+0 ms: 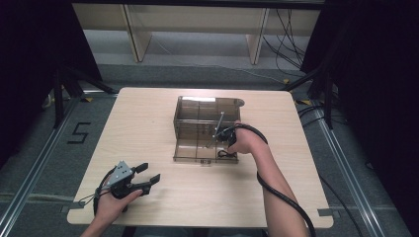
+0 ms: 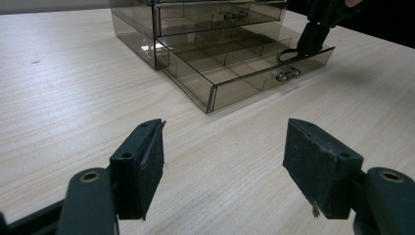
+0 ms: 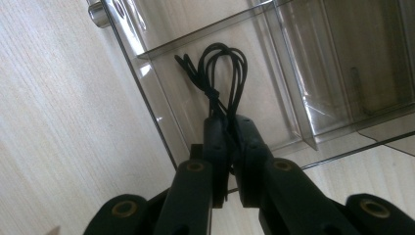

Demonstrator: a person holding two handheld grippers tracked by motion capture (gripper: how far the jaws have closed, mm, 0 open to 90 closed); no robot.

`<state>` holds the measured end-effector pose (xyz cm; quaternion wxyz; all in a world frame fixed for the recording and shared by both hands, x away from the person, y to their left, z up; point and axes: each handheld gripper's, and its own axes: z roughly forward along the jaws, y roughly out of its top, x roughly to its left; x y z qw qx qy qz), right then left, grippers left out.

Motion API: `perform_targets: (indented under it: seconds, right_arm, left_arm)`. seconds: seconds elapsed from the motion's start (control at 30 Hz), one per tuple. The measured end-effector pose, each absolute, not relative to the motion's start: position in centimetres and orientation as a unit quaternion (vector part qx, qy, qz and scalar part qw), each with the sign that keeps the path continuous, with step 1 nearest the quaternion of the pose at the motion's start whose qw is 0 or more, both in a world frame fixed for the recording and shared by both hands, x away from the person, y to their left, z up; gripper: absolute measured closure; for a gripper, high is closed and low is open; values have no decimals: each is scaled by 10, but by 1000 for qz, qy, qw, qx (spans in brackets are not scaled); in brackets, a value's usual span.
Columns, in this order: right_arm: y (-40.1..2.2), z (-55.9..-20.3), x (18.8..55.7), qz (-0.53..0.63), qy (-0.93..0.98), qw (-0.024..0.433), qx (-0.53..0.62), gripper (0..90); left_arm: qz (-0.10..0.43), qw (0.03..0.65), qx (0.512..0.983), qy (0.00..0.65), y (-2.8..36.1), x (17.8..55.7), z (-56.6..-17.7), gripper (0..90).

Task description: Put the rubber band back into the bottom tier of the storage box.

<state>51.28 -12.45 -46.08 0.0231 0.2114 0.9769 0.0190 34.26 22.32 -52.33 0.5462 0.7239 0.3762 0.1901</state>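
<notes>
Sitting at mid-table, the pale wood surface (image 1: 148,123) is carrying a smoked clear-plastic drawer cabinet (image 1: 197,116), its lowest drawer (image 1: 202,153) pulled out toward the person and split into small compartments.

Reaching into that drawer from above, the right gripper (image 3: 230,147) is pinching a black cord bundle (image 3: 222,73): fingers together, clamped on the tail end of it, while the looped end is lying in the drawer's front right compartment, close to the front wall by the metal knob (image 3: 99,13). In the left gripper view the loop (image 2: 288,53) is showing just inside that front wall.

Resting low on the near left of the surface, well apart from the cabinet, the left gripper (image 1: 143,178) is holding nothing, its fingers (image 2: 147,166) standing wide apart.

Handling, as a judgement: the cord looks light, thin and limp, tied at a knot partway along; it is likely drooping and swinging when lifted, and loose loops may be catching on the compartment dividers. Best hold appears to be at or near the knot, where the strands gather. Drawer plastic looks rigid but thin, likely brittle, and slick.
</notes>
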Motion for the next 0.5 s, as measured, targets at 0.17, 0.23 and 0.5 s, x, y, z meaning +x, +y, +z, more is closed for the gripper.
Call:
perform_targets:
  seconds: [0.17, 0.23, 0.5]
  right_arm:
    - [-125, -461, 513, 23, 978, 22, 208, 816]
    - [-125, -459, 513, 20, 976, 23, 214, 803]
    - [-128, -454, 511, 26, 976, 24, 217, 771]
  left_arm:
    - [191, 546, 724, 376, 223, 343, -523, 310]
    - [190, 546, 724, 376, 223, 343, -523, 310]
    - [191, 546, 724, 375, 223, 343, -523, 311]
